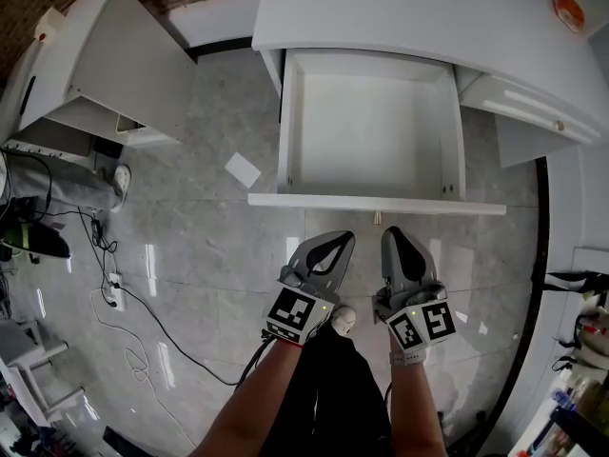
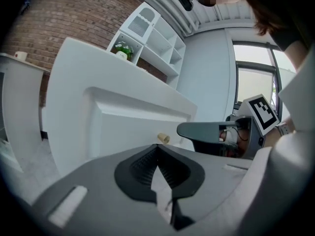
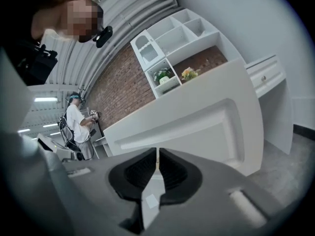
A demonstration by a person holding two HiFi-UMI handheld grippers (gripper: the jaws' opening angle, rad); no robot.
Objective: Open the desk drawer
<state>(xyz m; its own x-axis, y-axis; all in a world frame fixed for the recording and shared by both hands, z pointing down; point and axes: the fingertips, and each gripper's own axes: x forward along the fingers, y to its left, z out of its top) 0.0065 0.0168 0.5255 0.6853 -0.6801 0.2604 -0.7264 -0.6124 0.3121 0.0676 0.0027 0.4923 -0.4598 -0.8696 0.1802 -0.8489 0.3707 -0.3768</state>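
My left gripper (image 1: pixel 338 243) has its jaws pressed together with nothing between them. In the left gripper view its dark pads (image 2: pixel 140 163) meet at the tips. My right gripper (image 1: pixel 393 234) is the same, jaws together and empty. It sits just beside the left one, the two nearly parallel and not touching.

The desk drawer (image 1: pixel 371 131) stands open straight ahead of both tips, its white inside bare. Its front panel (image 1: pixel 376 202) lies across my line just beyond the jaws. Neither gripper touches it. A small pale knob (image 1: pixel 378 219) sticks out of that panel, ahead of the gap between my two grippers and nearest the right one's tip. From the left gripper it shows just above the closed jaws and slightly to the right.

Past the drawer runs the white desk top (image 1: pixel 400 17), with a small orange object (image 1: pixel 568 10) far off to the right of my right gripper. Also to that side is a second drawer (image 1: pixel 528 108), closed. Off to the left of my left gripper a white sheet (image 1: pixel 243 169) lies on the grey floor (image 1: pixel 190 217). Farther left and behind it, black cables (image 1: pixel 133 298) trail. Above the panel, both gripper views catch a white shelf unit (image 3: pixel 172 43) against a brick wall (image 2: pixel 54 18).
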